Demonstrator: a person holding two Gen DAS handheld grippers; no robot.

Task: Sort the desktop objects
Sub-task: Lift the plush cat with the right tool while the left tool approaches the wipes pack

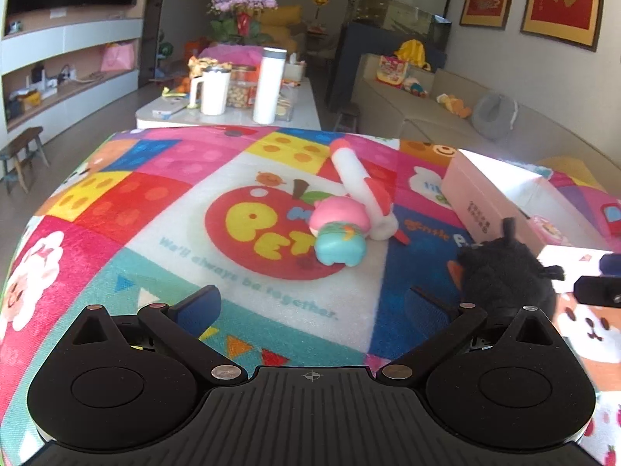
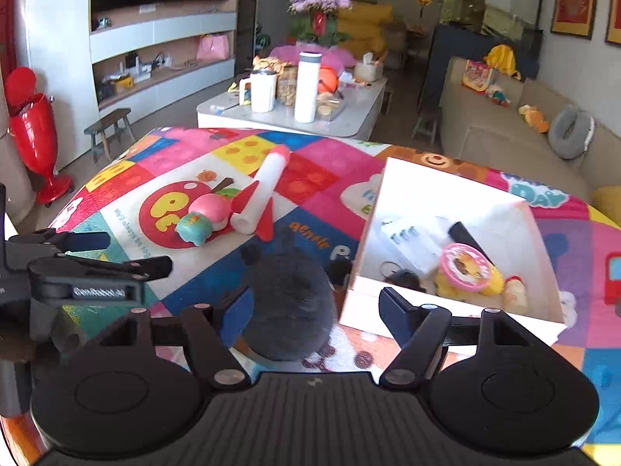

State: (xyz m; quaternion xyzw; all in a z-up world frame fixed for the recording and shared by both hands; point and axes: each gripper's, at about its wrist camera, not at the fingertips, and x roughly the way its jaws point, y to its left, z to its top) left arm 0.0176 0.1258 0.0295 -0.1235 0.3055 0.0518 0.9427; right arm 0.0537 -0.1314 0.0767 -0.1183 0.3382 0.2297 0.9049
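Partly sorted. The box (image 2: 458,240), right of frame, already holds several items (pink ring toy among them). Three remain on the mat (image 2: 310,190): black plush (image 2: 289,306) at lower centre between the spread, empty right gripper (image 2: 316,310); doll (image 1: 339,233) and rocket (image 1: 363,190) mid-frame. Left gripper (image 1: 310,306) likewise spread, empty.

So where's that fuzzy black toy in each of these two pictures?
Left wrist view: the black plush toy sits at lower right, beyond the gripper's right finger.
Right wrist view: black plush toy is at bottom centre, between the open fingers.
Shared landmark: the toy rocket.
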